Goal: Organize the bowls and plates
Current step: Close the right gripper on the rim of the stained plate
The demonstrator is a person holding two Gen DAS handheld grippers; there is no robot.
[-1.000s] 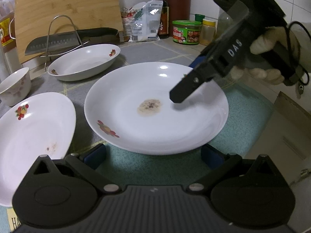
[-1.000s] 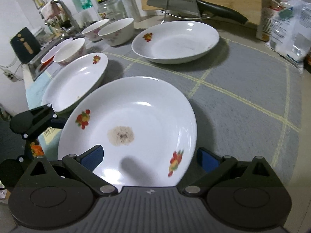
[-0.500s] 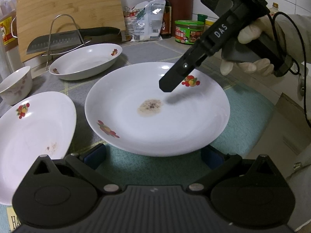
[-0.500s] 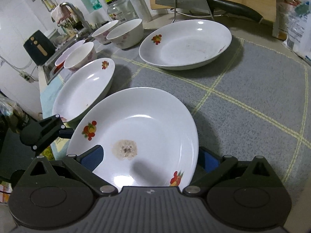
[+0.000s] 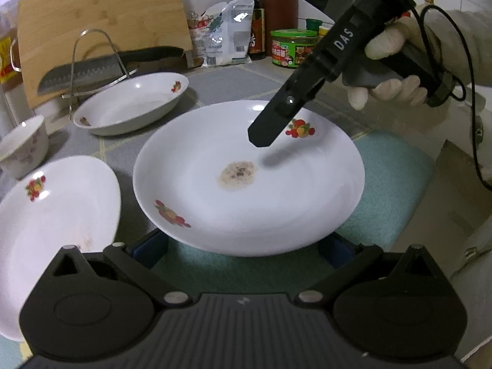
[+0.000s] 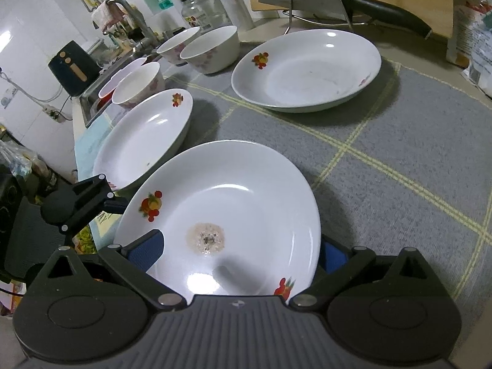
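A white plate with fruit prints and a brown stain [image 5: 246, 181] lies in front of my left gripper [image 5: 243, 247], whose open fingers sit either side of its near rim. The same stained plate [image 6: 233, 215] fills the right wrist view. My right gripper [image 6: 240, 252] is open, one finger over the plate's inside, the other past its rim. From the left wrist view the right gripper's finger [image 5: 276, 120] hangs over the plate's far side. A second plate [image 5: 52, 215] lies left, a third plate [image 5: 132, 104] farther back. Several bowls [image 6: 212, 47] stand near the sink.
A knife [image 5: 101, 67] rests on a wire rack before a wooden cutting board [image 5: 101, 21]. Bottles, a green-lidded jar [image 5: 292, 47] and packets stand along the back wall. A grey mat [image 6: 384, 160] covers the counter. The sink and tap [image 6: 123, 9] are far left.
My right gripper has moved in over the stained plate, which now sits closer between its fingers. The left gripper has barely moved.
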